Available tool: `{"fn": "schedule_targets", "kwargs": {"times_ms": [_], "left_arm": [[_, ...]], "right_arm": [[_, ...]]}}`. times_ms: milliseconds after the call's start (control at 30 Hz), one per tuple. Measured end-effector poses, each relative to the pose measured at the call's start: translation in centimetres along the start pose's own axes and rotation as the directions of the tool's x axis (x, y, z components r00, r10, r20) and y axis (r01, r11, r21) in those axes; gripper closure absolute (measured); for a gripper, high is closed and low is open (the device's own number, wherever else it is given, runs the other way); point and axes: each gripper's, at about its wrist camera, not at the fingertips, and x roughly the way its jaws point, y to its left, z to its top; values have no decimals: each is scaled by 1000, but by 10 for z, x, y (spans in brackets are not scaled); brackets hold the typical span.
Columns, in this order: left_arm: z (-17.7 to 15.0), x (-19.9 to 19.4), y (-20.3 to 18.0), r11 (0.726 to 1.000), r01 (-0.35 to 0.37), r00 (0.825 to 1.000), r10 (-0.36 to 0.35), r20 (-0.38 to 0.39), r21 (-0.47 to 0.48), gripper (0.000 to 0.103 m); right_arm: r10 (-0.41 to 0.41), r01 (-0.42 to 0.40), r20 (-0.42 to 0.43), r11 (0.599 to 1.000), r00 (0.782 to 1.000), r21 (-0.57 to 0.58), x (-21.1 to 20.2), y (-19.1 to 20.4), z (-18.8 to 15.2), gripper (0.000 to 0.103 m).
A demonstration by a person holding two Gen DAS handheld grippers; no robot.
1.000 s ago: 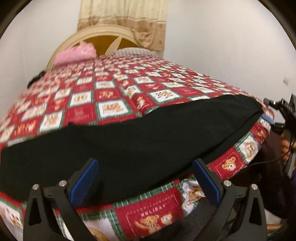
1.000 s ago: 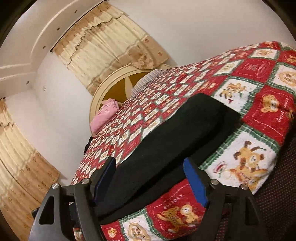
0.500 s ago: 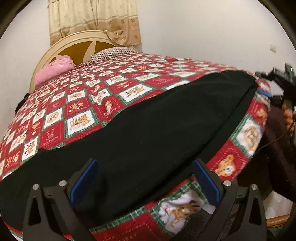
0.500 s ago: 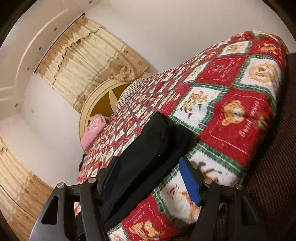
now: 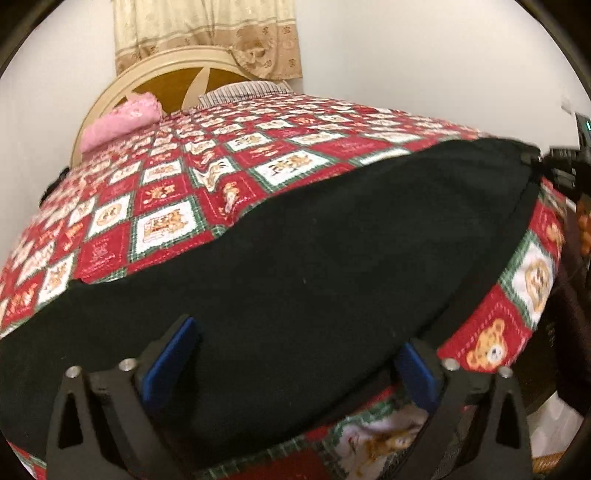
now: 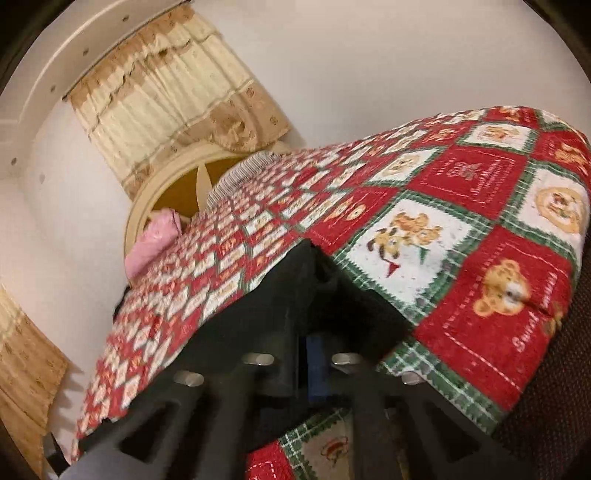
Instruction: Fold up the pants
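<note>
Left wrist view: black pants [image 5: 314, 266] spread flat across the near edge of a bed, over a red, white and green teddy-bear quilt [image 5: 173, 206]. Left gripper [image 5: 291, 365] low over the near hem, fingers [image 5: 166, 358] spread wide, one blue pad on either side of the cloth, neither pad clearly pressing it. Far right end of the pants up against a dark, blurred device at the frame edge. Farther back: pink pillow [image 5: 122, 122] at the head of the bed, striped pillow [image 5: 243, 90] beside it, round cream headboard [image 5: 177, 77], beige curtain [image 5: 207, 33] above.

Right wrist view: right gripper [image 6: 301, 365] with fingers [image 6: 316, 365] pressed together, pinching the end of the pants [image 6: 295, 295] near the bed's corner. Cloth bunched and raised at the pinch, dark folds hiding most of the pads. Quilt [image 6: 480, 229] draped over the corner to the right. Pink pillow [image 6: 153, 243], headboard [image 6: 166, 184] and curtain [image 6: 166, 99] up left, tilted in the frame.
</note>
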Motion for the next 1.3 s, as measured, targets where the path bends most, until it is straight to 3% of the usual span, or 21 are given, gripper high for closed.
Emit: {"fn": "schedule_targets", "kwargs": {"times_ms": [33,133,233,300,467,567,633,667,833,933,1000,1033,1100,1133,1200,1300], "left_arm": [[3,3,3,999,33,999,-34,-19,-24,31],[7,3,7,993,98,995,-100,-20,-70,52],[7,0,0,992,119,993,-120,-19,-39,71],[7,-5,-3,990,134,991,-134,-11,-35,78],[5,-27,-12,988,152,988,-153,30,19,80],[-2,-22,-19,986,156,988,-156,-1,55,80],[-6,-17,-19,986,161,987,-160,-17,49,80],[-5,-17,-18,986,163,987,-163,-15,41,80],[1,-31,-8,983,184,983,-184,19,16,80],[1,-39,3,976,217,976,-216,16,-13,71],[-3,-45,14,973,226,974,-226,1,-41,32],[-5,-49,20,975,217,976,-217,10,-49,24],[-11,-56,33,973,220,975,-219,25,-71,23],[-14,-58,39,971,224,975,-223,20,-82,19],[-21,-59,51,974,206,978,-208,-7,-97,14],[-31,-63,68,984,156,987,-159,-30,-90,14]], "right_arm": [[-9,9,4,1000,1000,-13,0,4,1,100],[8,-6,33,998,999,-64,-9,14,5,100],[64,-59,64,995,996,-84,-25,21,10,100],[96,-90,66,993,993,-78,-33,23,12,100],[95,-92,37,992,995,-82,-40,12,6,100],[51,-52,-22,997,998,-59,-31,-8,-2,100],[27,-27,-64,1000,998,-6,-21,-24,-6,100],[52,-50,-68,998,996,32,-19,-32,-7,101],[11,-10,-69,1000,998,17,-19,-29,-4,100],[43,-39,-40,996,998,76,-21,-37,-5,100],[74,-66,-43,985,996,156,-27,-47,-4,95],[75,-67,-36,979,997,191,-31,-51,-3,93],[16,-19,20,981,1000,193,-46,-51,-1,84],[-55,39,84,982,995,182,-60,-51,0,84],[-115,88,146,980,983,181,-75,-47,1,84],[-46,37,154,998,987,57,-83,-14,-4,84]]}}
